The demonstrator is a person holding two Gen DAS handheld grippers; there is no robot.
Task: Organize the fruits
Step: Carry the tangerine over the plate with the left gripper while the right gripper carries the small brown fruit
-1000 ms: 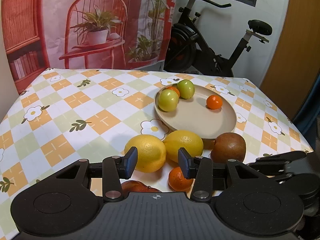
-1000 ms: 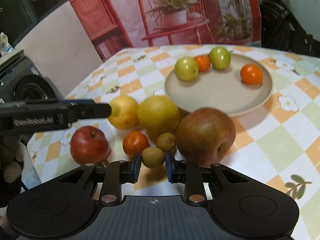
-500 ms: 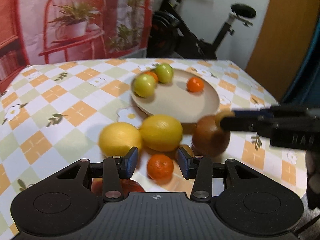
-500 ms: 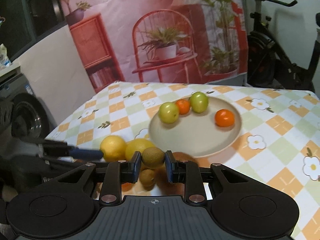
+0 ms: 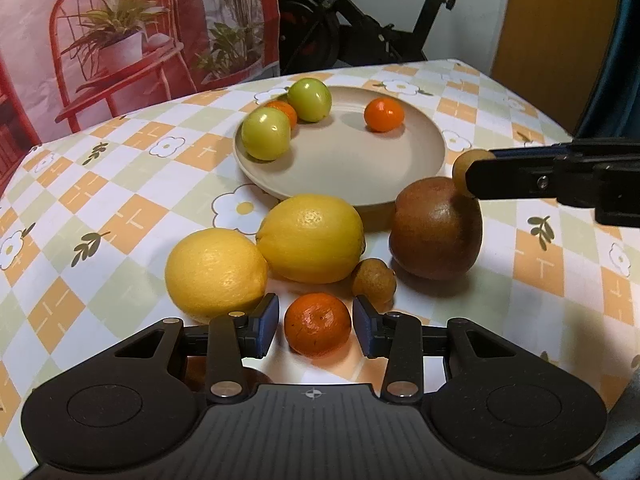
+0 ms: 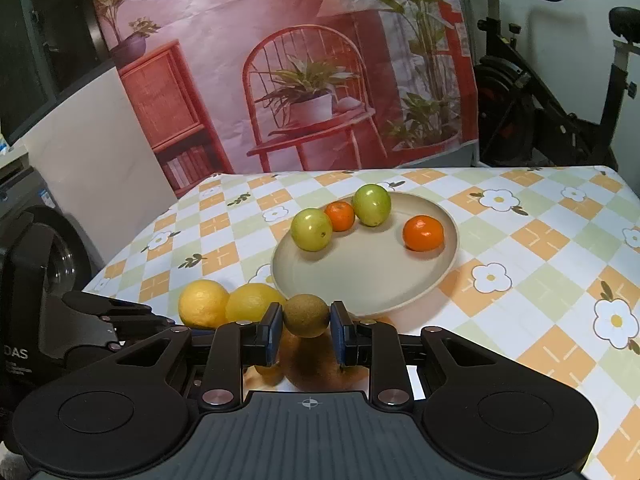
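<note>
A beige plate holds two green fruits and two small mandarins. In front of it on the checked cloth lie two lemons, a big brown-red fruit and a small brown fruit. A mandarin sits between the jaws of my left gripper. The jaws are closing, with a gap still on each side. My right gripper is shut on a small brown kiwi, held in the air near the plate's front rim. From the left wrist view it reaches in from the right.
An exercise bike and a red printed backdrop stand behind the table. A washing machine stands off the table's left side. The table's right edge is close to the plate.
My left gripper sank and moved in until the mandarin lay between its jaws, which narrowed. My right gripper lifted the kiwi off the cloth and carried it up toward the plate.
</note>
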